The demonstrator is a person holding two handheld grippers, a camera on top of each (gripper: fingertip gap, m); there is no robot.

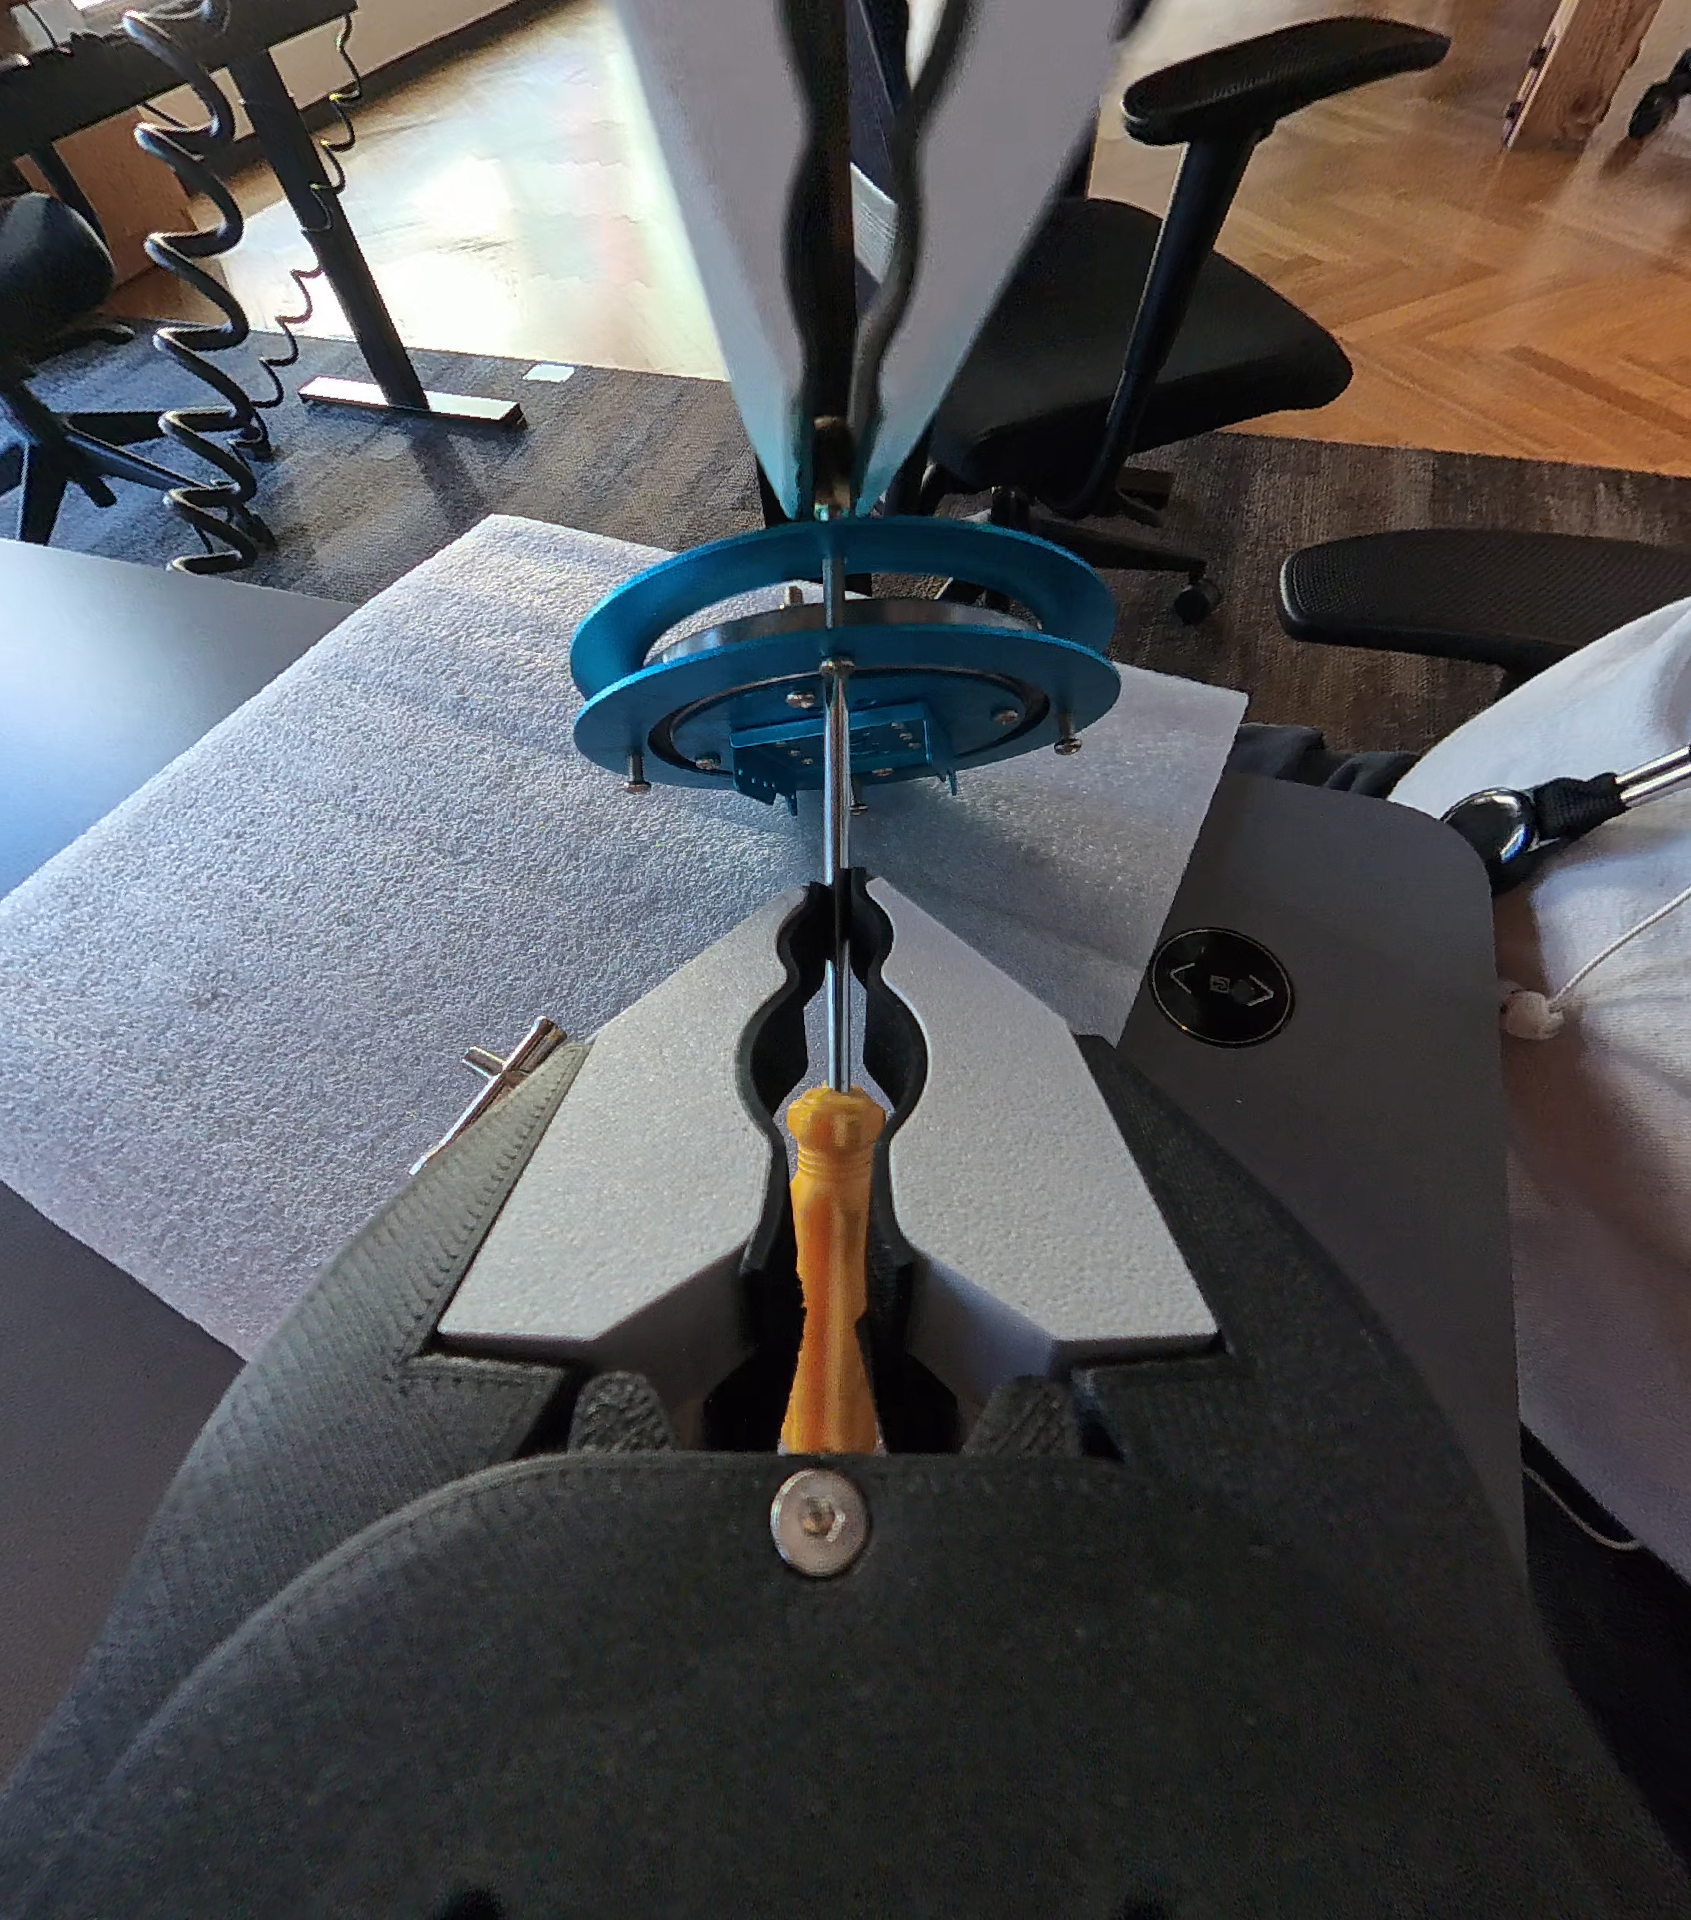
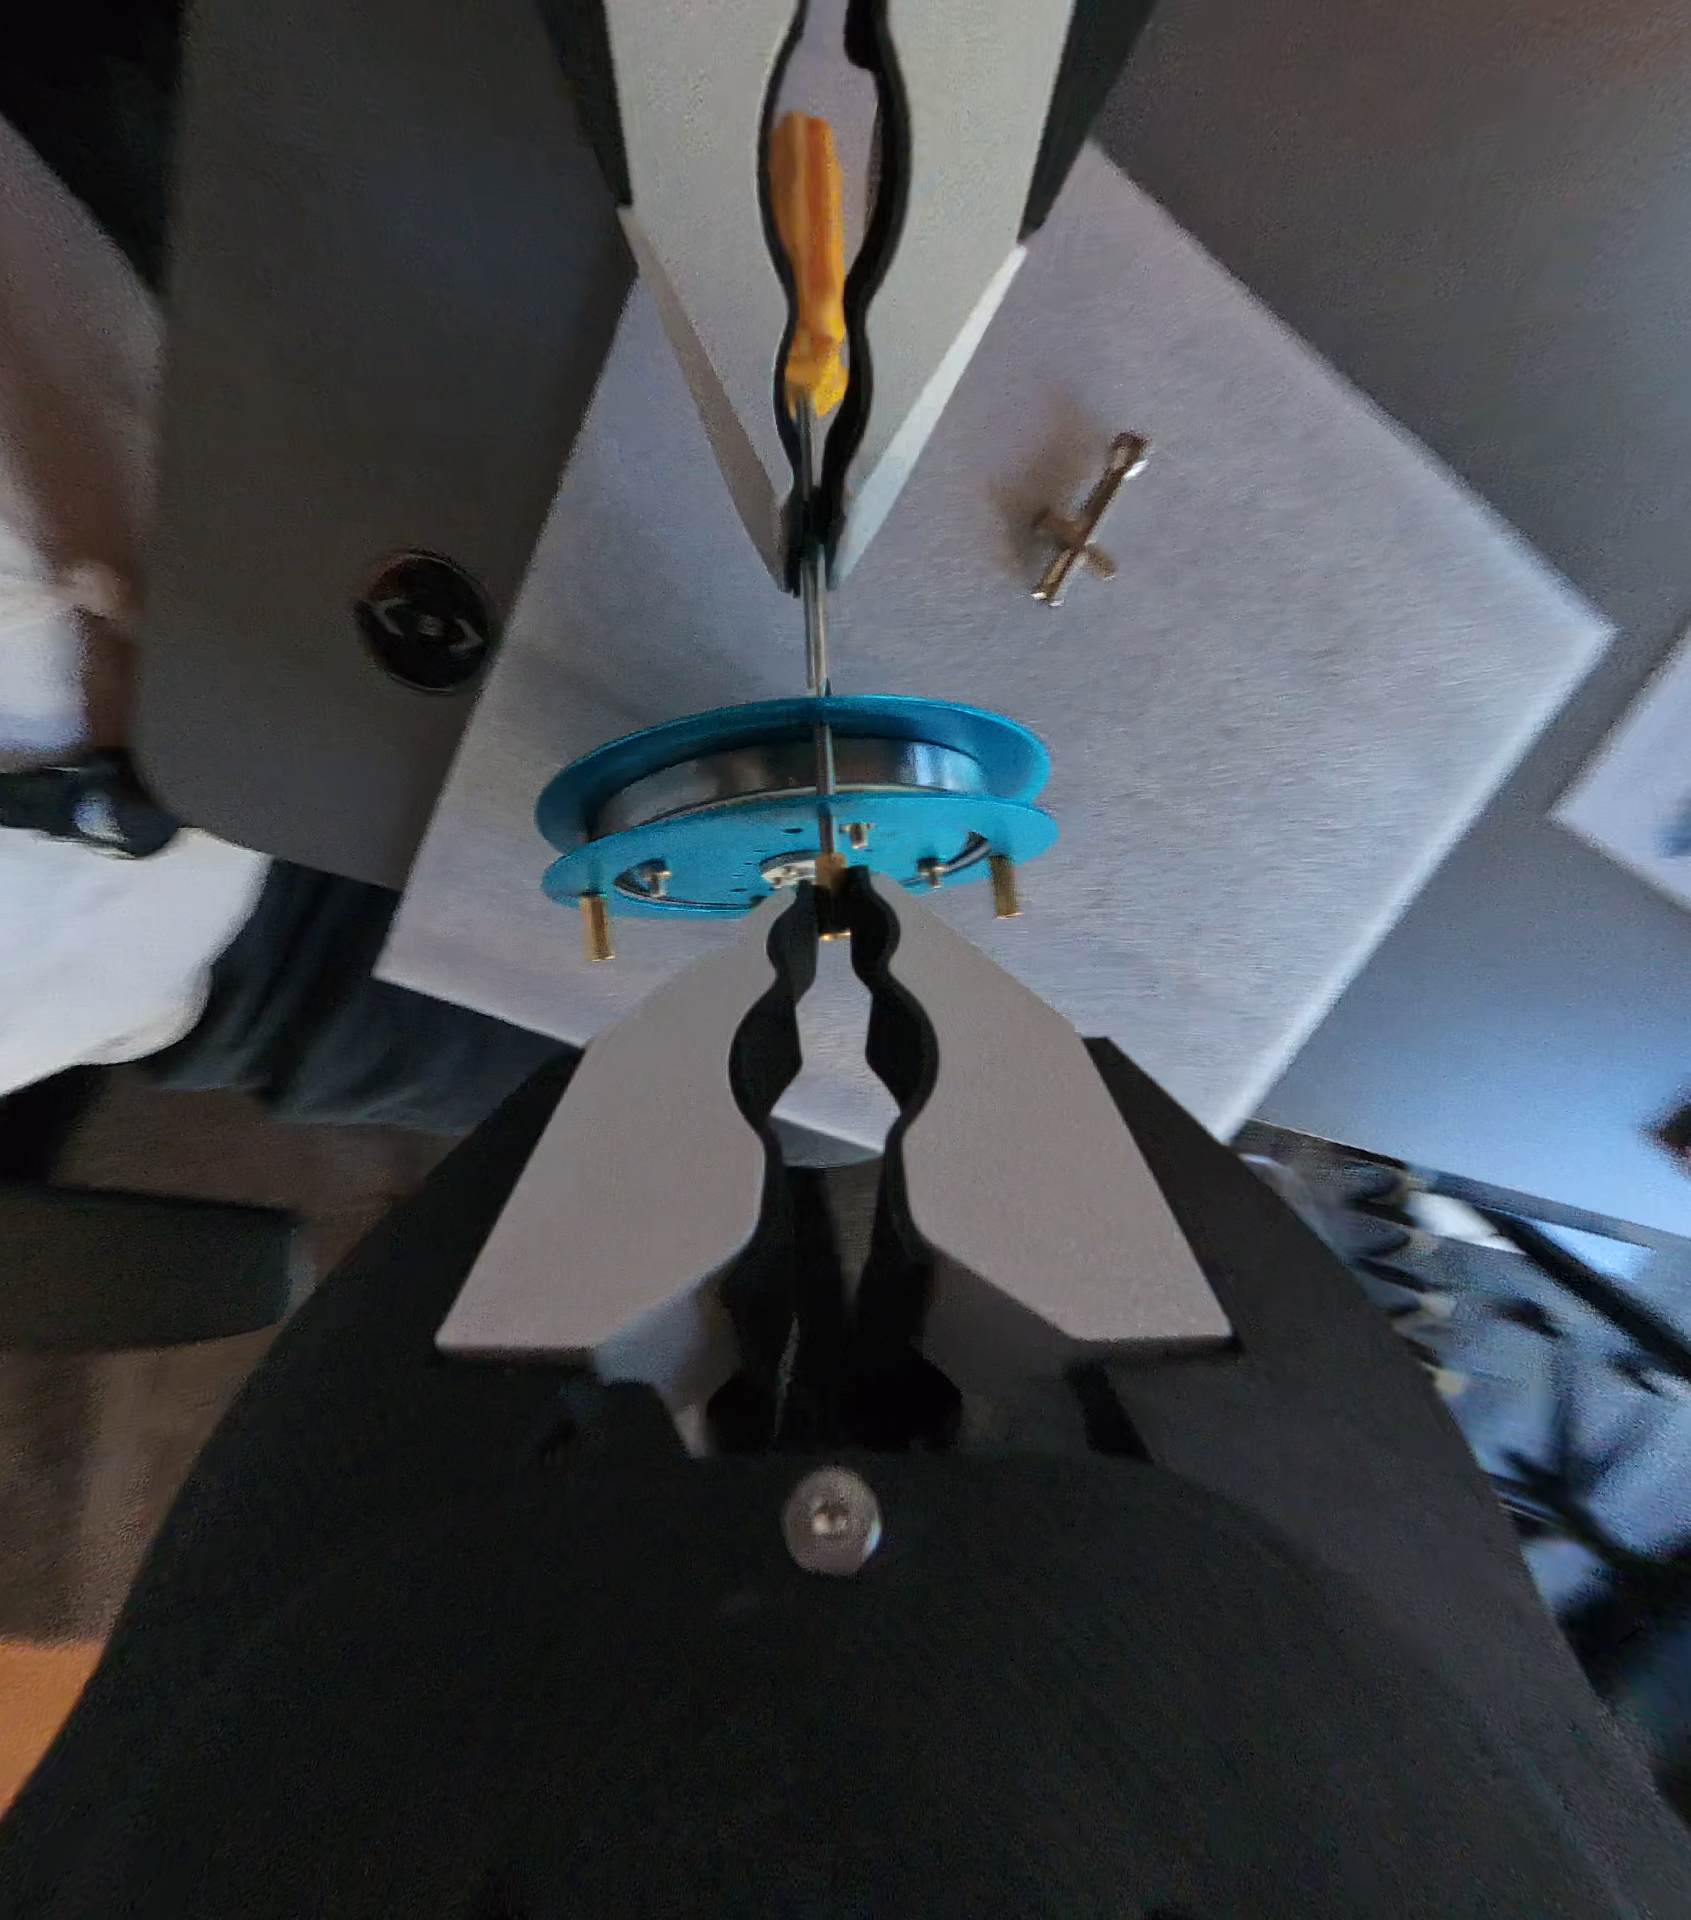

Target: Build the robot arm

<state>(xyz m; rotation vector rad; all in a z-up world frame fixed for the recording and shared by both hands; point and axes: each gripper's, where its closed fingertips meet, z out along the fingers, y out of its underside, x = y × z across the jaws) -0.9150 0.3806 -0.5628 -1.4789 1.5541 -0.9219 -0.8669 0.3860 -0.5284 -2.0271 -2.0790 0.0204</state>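
Note:
My left gripper (image 1: 839,894) is shut on an orange-handled screwdriver (image 1: 828,1247). Its steel shaft reaches forward to a screw head on the rim of a blue two-ring disc assembly (image 1: 1028,675), which sits just above the white foam sheet (image 1: 301,883). My right gripper (image 2: 828,894) faces it from the other side and is shut on a small brass standoff (image 2: 828,920) on the blue assembly (image 2: 695,862). It also shows in the left wrist view (image 1: 828,499). The right wrist view shows the left gripper (image 2: 810,561) and the screwdriver (image 2: 813,260).
A small cross-shaped metal tool (image 2: 1080,530) lies on the foam (image 2: 1236,727). The grey desk has a round black control button (image 1: 1220,987). A person in white (image 1: 1651,1039) sits at the right. A black office chair (image 1: 1184,312) stands beyond the desk. Across from one pair of fingers to the other is roughly 7 cm.

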